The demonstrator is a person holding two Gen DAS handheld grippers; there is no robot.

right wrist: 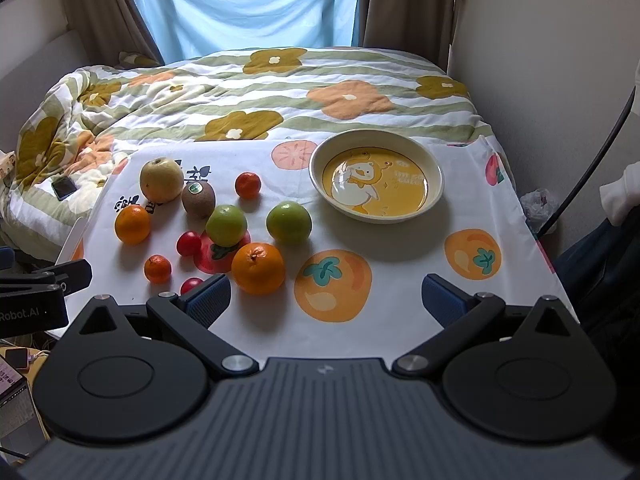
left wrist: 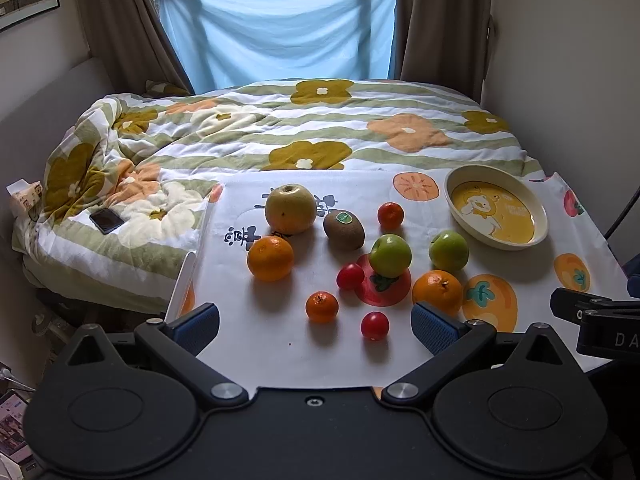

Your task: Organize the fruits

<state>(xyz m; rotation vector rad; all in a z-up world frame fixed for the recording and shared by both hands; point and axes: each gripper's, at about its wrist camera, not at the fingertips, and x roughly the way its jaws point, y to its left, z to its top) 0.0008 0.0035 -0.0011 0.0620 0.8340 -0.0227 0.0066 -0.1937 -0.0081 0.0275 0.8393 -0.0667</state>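
Several fruits lie on a white fruit-print cloth (left wrist: 280,352): a yellow pear (left wrist: 289,209), a kiwi (left wrist: 344,229), two oranges (left wrist: 270,258) (left wrist: 437,292), two green apples (left wrist: 390,255) (left wrist: 448,251), small mandarins (left wrist: 321,306) and cherry tomatoes (left wrist: 375,325). An empty cream bowl with a yellow duck print (left wrist: 496,206) (right wrist: 376,178) stands at the far right. My left gripper (left wrist: 316,322) is open above the near edge, before the fruits. My right gripper (right wrist: 326,298) is open, with the near orange (right wrist: 258,268) just ahead of its left finger.
The table stands against a bed with a flowered quilt (left wrist: 320,128). A phone (left wrist: 106,220) lies on the quilt at left. A blue sheet (left wrist: 280,36) covers the window behind. Walls close in on both sides. The other gripper's body shows at each view's edge (left wrist: 600,320).
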